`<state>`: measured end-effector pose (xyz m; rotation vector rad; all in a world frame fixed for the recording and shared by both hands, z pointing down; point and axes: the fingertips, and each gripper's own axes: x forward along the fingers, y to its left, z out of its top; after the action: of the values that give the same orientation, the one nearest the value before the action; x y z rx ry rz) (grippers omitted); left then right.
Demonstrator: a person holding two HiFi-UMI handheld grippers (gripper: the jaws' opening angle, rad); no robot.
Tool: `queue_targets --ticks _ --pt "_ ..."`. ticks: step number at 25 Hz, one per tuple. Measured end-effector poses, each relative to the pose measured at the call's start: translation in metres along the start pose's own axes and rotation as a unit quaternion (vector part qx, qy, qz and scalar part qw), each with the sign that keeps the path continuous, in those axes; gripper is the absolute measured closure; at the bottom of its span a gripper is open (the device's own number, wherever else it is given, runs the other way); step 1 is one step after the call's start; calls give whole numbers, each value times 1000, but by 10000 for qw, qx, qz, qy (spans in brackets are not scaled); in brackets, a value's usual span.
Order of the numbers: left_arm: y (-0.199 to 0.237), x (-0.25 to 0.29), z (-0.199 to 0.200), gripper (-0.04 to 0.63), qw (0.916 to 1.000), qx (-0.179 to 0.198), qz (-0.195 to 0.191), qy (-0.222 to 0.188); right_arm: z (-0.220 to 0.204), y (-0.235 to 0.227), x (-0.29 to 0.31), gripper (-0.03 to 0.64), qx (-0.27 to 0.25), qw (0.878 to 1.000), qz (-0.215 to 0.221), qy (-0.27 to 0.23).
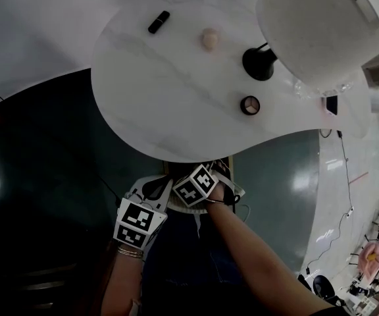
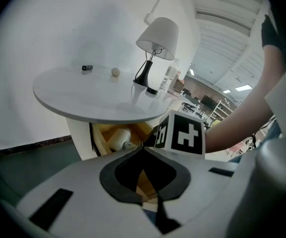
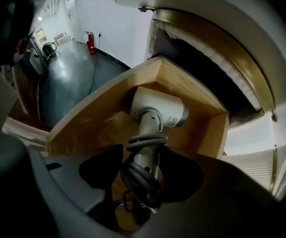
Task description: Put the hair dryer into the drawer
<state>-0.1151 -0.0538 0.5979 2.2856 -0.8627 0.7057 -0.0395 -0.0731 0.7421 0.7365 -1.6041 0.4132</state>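
The white hair dryer [image 3: 159, 114] lies in the open wooden drawer [image 3: 98, 118] under the table, with its grey cord coiled round the handle. My right gripper [image 3: 142, 155] points steeply down over it. The cord-wrapped handle sits between the jaws, which stand wide and do not clearly press on it. In the left gripper view the dryer [image 2: 119, 139] shows inside the drawer [image 2: 103, 132], with the right gripper's marker cube [image 2: 182, 133] just above. My left gripper [image 2: 144, 147] hovers in front of the drawer with its tips together and nothing held. In the head view both grippers, left [image 1: 140, 219] and right [image 1: 199, 184], hang below the table edge.
The round white table [image 1: 163, 104] carries a lamp with a white shade [image 1: 321, 25] and black base [image 1: 260, 63], a beige ball [image 1: 209, 39], a small black object [image 1: 158, 22] and a round jar [image 1: 250, 105]. Dark floor [image 1: 38, 163] lies to the left.
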Motion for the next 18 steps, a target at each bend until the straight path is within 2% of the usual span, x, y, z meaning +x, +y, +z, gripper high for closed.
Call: queue_targets --ticks 5,11,15,18 --pt "1 0 -8 580 9999 43 -44 80 3 -1 8 371 200 9998 -13 -80" --pt "13 1 -19 580 9997 -109 116 165 -2 3 16 370 -337 9986 -310 272" --pt "19 4 -26 580 9991 -369 108 196 -7 4 21 367 -764 9938 -545 596" --pt "21 3 -27 580 9989 -414 102 185 -11 7 26 311 -986 9903 -579 786"
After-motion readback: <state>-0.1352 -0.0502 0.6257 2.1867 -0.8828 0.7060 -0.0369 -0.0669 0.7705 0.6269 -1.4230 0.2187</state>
